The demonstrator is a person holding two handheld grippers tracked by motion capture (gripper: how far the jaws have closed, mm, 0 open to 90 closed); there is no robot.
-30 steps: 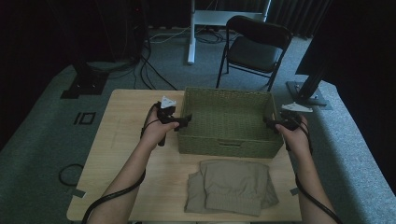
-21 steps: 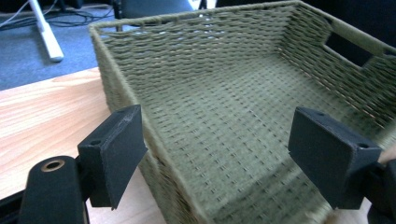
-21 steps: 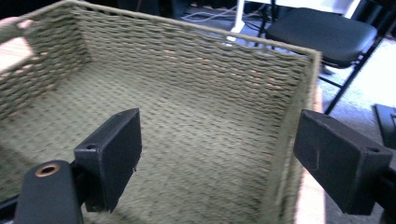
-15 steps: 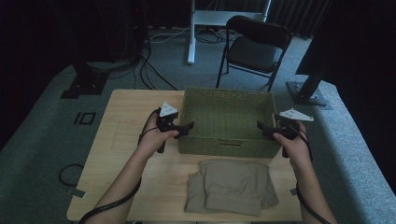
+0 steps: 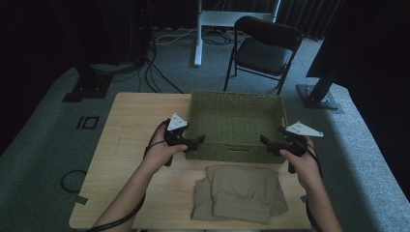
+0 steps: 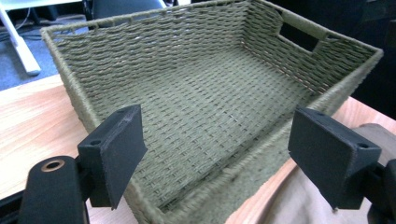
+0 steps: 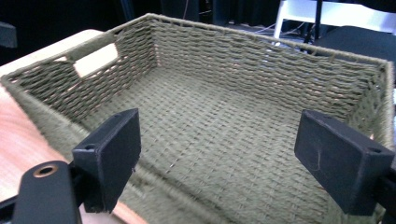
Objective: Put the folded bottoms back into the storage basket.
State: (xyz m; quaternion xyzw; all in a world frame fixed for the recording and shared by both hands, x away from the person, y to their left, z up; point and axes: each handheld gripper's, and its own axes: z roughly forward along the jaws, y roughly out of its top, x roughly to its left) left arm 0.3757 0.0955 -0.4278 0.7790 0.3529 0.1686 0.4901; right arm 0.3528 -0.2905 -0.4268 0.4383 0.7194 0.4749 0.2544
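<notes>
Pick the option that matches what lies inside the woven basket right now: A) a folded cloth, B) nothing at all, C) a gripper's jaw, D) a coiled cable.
B: both gripper views look into the woven basket and show only its bare woven floor, while the folded cloth lies on the table in front of it.

folded cloth [image 5: 239, 193] lies before the basket [image 5: 235, 99] on the table [image 5: 128, 125].

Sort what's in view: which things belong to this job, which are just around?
In the job: basket, folded cloth, left gripper, right gripper, both with jaws open.
Just around: chair, floor cables, white stand.
</notes>
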